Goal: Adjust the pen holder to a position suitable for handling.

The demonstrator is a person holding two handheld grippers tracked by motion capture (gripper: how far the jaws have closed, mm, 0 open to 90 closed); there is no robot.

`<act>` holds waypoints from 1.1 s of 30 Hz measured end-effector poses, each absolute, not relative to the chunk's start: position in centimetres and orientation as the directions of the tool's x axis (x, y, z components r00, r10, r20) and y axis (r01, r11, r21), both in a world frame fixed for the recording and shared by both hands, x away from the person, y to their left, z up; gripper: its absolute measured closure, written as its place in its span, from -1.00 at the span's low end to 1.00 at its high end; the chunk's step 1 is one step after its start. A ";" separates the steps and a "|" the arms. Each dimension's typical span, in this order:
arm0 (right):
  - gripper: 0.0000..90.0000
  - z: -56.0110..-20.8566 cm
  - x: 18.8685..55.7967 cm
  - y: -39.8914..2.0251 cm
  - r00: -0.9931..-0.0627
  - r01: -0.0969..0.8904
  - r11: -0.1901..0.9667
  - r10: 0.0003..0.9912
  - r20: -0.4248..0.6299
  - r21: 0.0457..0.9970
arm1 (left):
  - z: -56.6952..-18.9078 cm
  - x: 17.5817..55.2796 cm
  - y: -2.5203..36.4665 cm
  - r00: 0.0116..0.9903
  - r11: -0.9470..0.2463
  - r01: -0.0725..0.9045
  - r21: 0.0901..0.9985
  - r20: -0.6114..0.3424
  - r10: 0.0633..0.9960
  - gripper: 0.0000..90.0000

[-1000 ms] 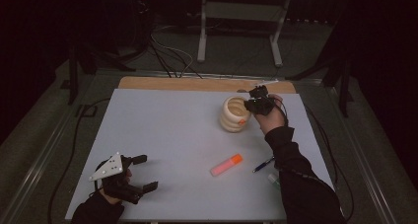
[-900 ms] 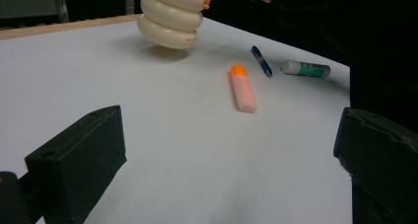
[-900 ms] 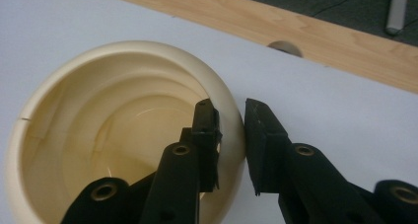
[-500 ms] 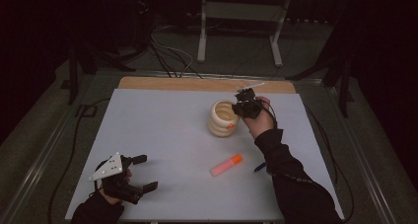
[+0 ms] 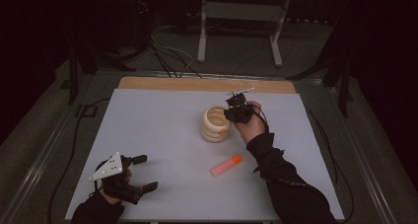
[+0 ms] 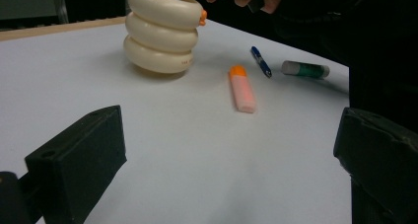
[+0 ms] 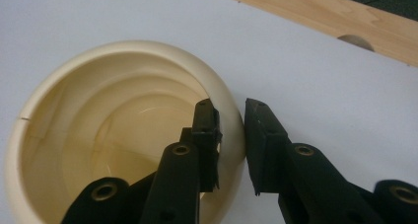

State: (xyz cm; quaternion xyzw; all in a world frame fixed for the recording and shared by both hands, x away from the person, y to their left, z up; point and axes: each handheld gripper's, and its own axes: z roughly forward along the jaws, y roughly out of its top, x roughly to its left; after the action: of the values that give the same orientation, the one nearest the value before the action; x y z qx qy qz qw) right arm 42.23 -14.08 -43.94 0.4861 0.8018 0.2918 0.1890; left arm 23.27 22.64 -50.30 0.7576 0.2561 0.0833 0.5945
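The cream ringed pot [image 5: 213,125], right of centre in the high view, looks empty in the right gripper view, where the right gripper [image 7: 230,116] pinches its rim; the left gripper [image 6: 231,150] gapes unladen, its view alone revealing a blue pen [image 6: 260,61] and glue stick [image 6: 305,69] beyond the orange highlighter [image 6: 242,89].

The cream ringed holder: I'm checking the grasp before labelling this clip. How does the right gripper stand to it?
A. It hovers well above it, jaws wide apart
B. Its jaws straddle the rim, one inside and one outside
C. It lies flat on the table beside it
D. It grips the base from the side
B: in the right gripper view the right gripper has one jaw inside the cream ringed holder and one outside, closed on its rim.
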 end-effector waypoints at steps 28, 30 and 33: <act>0.17 -43.9 41.5 -12.0 -0.482 0.660 0.340 0.876 0.031 0.670 | -50.3 23.3 22.6 0.857 -0.162 0.287 0.944 -0.178 0.484 -1.00; 0.11 -43.7 41.5 -12.2 -0.485 0.655 0.334 0.873 0.039 0.678 | -50.3 23.2 22.6 0.857 -0.161 0.287 0.944 -0.178 0.483 -1.00; 0.04 -43.4 41.3 -12.3 -0.497 0.647 0.331 0.866 0.050 0.687 | -50.3 23.3 22.6 0.857 -0.162 0.287 0.944 -0.178 0.484 -1.00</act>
State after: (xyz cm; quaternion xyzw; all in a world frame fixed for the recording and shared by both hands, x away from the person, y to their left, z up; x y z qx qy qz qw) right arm 41.26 -12.31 -43.37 0.4735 0.7991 0.3318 0.1650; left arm 23.26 22.60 -50.26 0.7578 0.2544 0.0825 0.5952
